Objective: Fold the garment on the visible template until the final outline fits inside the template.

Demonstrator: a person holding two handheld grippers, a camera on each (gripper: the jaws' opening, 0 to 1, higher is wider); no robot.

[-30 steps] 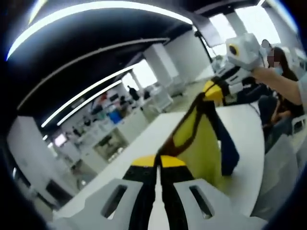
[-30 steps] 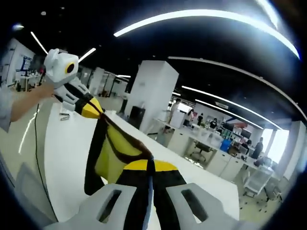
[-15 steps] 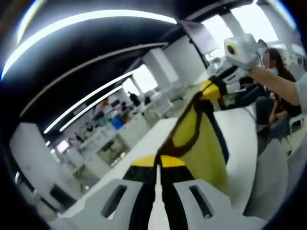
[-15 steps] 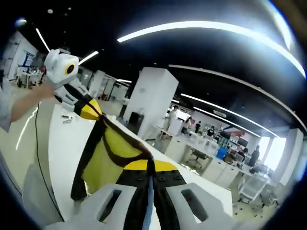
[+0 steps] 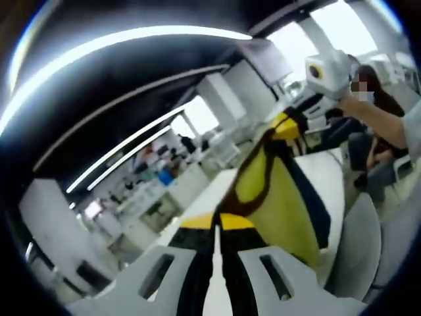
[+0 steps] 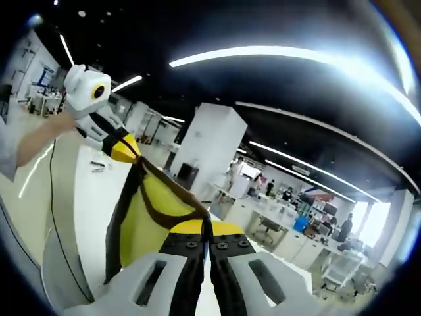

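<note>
Left gripper view: left tongs clenched on the yellow garment, which has dark trim and hangs stretched above the white worktop. Right tongs grip its far corner, held by a person's hand. Open office w/ ceiling light strips, white columns, desks behind.

Right gripper view: right tongs clamp the garment; left tongs pinch the other end over the worktop. Cable along the worktop edge, small item lying on it.
</note>
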